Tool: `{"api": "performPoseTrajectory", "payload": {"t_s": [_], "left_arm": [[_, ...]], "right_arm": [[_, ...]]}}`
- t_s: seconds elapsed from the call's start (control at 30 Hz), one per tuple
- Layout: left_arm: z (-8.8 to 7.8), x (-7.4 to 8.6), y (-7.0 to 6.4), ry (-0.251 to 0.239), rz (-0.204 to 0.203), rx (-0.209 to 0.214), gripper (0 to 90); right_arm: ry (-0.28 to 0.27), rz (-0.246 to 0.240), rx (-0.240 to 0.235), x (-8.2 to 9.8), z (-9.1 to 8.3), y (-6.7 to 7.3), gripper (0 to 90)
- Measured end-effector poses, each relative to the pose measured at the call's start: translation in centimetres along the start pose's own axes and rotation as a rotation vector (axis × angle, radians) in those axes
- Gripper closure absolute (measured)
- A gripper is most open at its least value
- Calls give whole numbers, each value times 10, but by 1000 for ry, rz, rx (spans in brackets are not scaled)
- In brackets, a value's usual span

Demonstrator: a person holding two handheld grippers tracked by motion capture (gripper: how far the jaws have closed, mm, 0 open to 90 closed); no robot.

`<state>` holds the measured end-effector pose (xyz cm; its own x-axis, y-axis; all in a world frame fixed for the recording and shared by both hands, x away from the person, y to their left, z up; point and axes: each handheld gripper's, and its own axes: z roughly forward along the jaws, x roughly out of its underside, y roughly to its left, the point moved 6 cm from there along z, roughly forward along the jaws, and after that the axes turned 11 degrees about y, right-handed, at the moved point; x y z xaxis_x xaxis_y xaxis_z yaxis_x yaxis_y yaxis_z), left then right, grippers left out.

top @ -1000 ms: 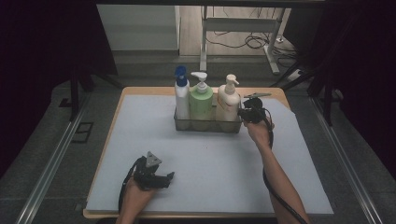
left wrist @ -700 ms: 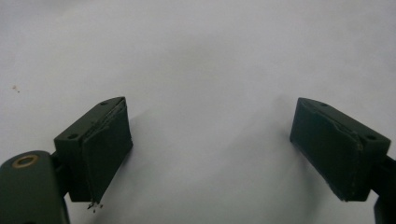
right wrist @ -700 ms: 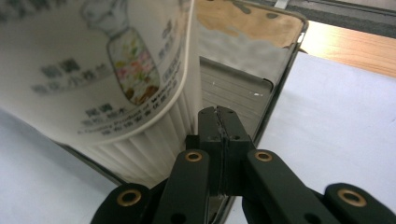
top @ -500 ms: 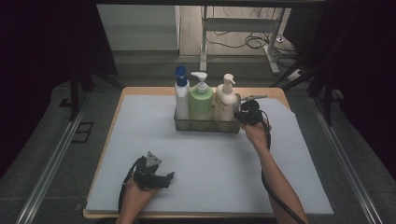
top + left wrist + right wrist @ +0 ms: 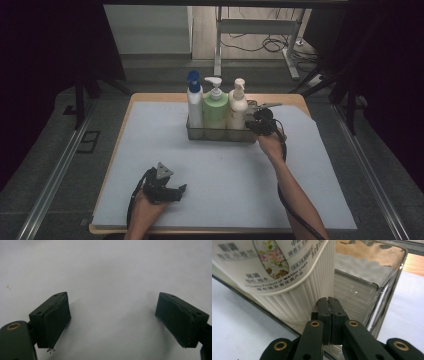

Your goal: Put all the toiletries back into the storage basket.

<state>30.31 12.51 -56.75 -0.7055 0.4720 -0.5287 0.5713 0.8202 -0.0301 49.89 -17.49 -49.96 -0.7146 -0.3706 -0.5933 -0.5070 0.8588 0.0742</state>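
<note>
Clearly right gripper point(image 5: 329, 312) jaws pressed together on clear tray point(image 5: 384, 297) wall, left gripper point(image 5: 110, 322) jaws spread, empty.

Left gripper point(image 5: 111, 320) agape, right gripper point(image 5: 329, 305) seemingly pinched

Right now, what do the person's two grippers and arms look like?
Both the left gripper and right gripper are black, with flat rectangular pads and brass-coloured rivets at the linkage. A grey three-cornered plate tops the left. A black cable trails along the right forearm. Forearms bare, no sleeves.
</note>
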Motion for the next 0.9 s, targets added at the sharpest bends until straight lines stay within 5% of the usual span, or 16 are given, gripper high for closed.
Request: {"api": "performPoseTrajectory", "payload": {"t_s": [0.9], "left_arm": [[0,0,0,0,0,0,121]], "right_arm": [[14,-14,-20,0,1,14,899]]}}
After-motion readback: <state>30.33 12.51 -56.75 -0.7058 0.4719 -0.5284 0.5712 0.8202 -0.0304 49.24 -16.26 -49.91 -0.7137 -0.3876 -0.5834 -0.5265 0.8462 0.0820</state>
